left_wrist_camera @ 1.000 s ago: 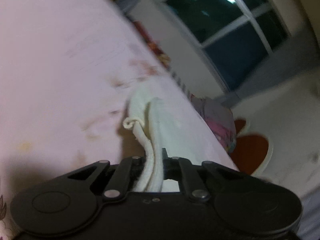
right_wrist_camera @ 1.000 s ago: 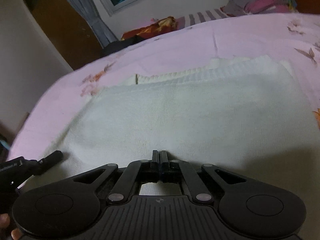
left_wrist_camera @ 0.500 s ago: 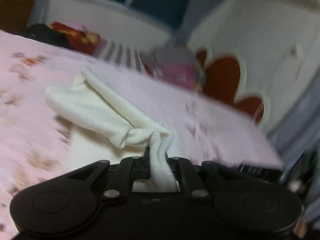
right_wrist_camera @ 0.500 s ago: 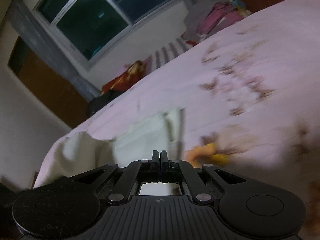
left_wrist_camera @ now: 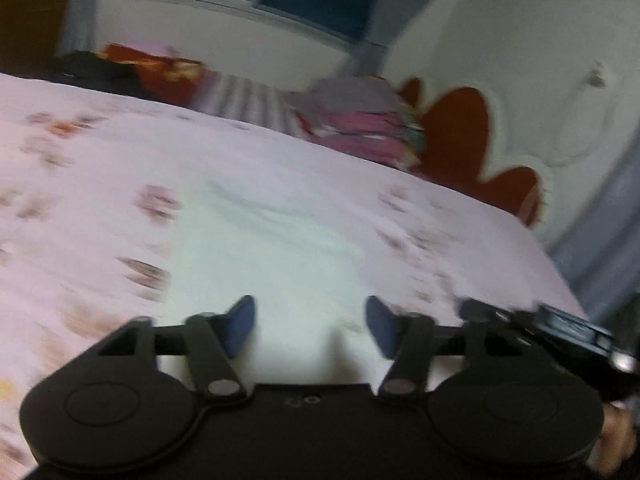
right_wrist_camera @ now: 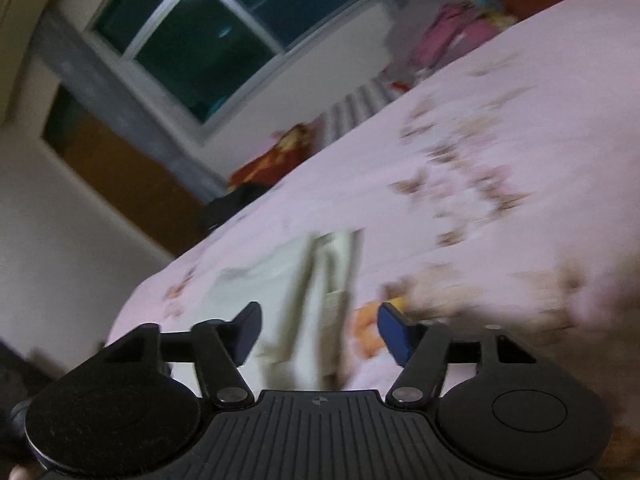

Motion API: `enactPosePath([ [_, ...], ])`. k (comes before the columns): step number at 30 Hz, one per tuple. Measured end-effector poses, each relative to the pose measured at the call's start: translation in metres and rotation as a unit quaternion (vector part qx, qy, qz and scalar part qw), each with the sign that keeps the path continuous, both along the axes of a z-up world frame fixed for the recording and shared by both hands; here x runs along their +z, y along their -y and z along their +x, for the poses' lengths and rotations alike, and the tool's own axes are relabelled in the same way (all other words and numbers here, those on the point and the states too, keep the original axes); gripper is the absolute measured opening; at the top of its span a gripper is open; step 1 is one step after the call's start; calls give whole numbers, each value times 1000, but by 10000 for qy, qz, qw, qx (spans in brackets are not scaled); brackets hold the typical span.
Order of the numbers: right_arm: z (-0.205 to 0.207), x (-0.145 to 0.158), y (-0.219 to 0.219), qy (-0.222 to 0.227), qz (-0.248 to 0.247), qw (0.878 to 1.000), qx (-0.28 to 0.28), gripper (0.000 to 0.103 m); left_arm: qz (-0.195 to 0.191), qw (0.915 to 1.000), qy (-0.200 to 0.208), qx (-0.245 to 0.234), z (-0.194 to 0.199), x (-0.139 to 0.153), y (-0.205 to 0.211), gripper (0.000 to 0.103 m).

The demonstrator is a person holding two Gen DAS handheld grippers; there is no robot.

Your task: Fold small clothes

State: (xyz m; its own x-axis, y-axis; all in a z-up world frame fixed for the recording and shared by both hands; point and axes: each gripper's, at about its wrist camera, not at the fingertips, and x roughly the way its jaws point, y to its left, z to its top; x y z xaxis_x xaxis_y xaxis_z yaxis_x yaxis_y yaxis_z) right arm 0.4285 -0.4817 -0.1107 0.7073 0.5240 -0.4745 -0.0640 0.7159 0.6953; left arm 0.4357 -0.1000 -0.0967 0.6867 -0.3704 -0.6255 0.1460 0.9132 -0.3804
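Observation:
A small white knit garment lies folded flat on the pink flowered bedsheet. My left gripper hovers over its near edge, jaws opening, nothing pressed between the blue pads. In the right wrist view the same white garment shows as blurred stacked layers ahead. My right gripper is over its near end, jaws opening too, the pads clear of the cloth. The right gripper's black body shows at the right edge of the left wrist view.
A pile of pink and grey clothes and a striped cloth sit at the bed's far edge. A red and white headboard, a dark window and a wooden door stand beyond. The bed edge drops at the right.
Both grippers carried the white cloth across the bed and let it go. The left jaws, shut on a bunched corner before, now stand apart. The right jaws have parted as well.

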Motion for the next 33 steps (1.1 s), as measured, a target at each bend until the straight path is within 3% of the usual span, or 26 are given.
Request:
enactPosePath([
  [6, 18, -9, -53, -170, -21, 9987, 480, 57, 453, 9979, -349, 297, 23, -22, -37, 49],
  [12, 28, -22, -84, -418, -257, 9971, 576, 55, 199, 9983, -503, 226, 36, -36, -54, 46],
  [20, 41, -35, -99, -768, -417, 9957, 322, 54, 252, 9970, -734, -9, 43, -54, -53, 48],
  [23, 43, -34, -104, -856, -558, 9945, 244, 46, 190, 9970, -749, -72, 44, -58, -55, 48],
  [29, 49, -33, -117, -914, -657, 9934, 235, 43, 154, 9963, -802, -250, 45, -60, -56, 48],
  [33, 51, -31, -125, -878, -927, 9914, 290, 29, 110, 9981, -541, -260, 47, -47, -60, 46],
])
